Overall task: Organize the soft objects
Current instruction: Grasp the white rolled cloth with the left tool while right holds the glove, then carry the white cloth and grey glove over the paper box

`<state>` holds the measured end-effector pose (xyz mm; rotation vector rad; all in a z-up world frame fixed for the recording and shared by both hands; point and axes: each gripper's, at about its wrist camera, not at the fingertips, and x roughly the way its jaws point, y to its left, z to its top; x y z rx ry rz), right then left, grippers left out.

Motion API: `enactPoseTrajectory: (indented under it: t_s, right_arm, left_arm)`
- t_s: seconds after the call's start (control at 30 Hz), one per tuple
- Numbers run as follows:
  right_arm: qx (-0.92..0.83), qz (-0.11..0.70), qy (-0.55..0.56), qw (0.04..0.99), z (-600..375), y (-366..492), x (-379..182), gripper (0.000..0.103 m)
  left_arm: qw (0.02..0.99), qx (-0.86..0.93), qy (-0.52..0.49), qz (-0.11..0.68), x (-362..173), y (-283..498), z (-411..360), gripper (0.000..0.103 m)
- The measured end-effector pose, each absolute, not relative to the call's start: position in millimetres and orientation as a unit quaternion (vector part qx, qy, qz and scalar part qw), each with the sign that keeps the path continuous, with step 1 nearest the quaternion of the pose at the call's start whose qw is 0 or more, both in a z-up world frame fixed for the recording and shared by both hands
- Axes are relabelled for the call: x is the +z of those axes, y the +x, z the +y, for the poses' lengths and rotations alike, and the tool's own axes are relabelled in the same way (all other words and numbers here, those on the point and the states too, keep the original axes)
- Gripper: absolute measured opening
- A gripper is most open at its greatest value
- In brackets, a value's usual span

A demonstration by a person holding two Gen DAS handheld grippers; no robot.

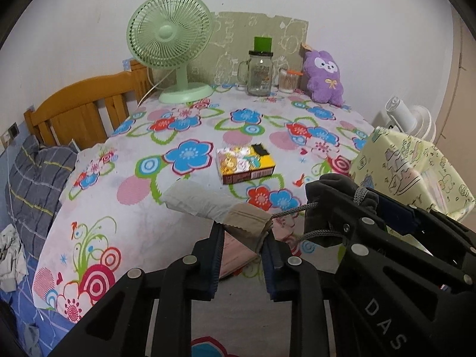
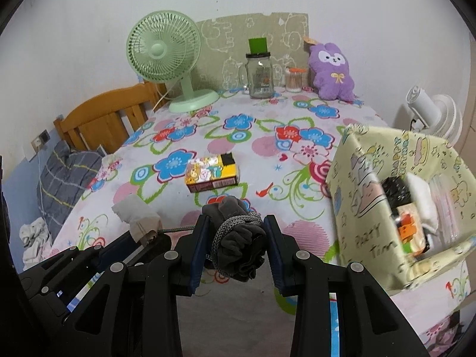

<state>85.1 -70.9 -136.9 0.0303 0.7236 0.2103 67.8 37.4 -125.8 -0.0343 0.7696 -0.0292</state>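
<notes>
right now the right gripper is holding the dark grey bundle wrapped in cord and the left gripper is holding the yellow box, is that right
Not quite. The right gripper does hold the dark grey bundle wrapped in cord, but the left gripper holds a beige cloth piece, not the yellow box. The left wrist view shows the box lying untouched further out on the floral tablecloth.

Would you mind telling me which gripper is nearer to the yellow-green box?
Right. The right gripper, holding the grey bundle, sits just beside the box; the left gripper is farther left.
</notes>
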Motion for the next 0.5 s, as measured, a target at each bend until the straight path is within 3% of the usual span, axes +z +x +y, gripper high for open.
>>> enactPoseTrajectory:
  t_s: [0.5]
  right_arm:
    - [0.097, 0.317, 0.02, 0.943, -88, 81, -98, 0.04]
  left_arm:
    - [0.939, -0.021, -0.009, 0.342, -87, 68, 22, 0.023]
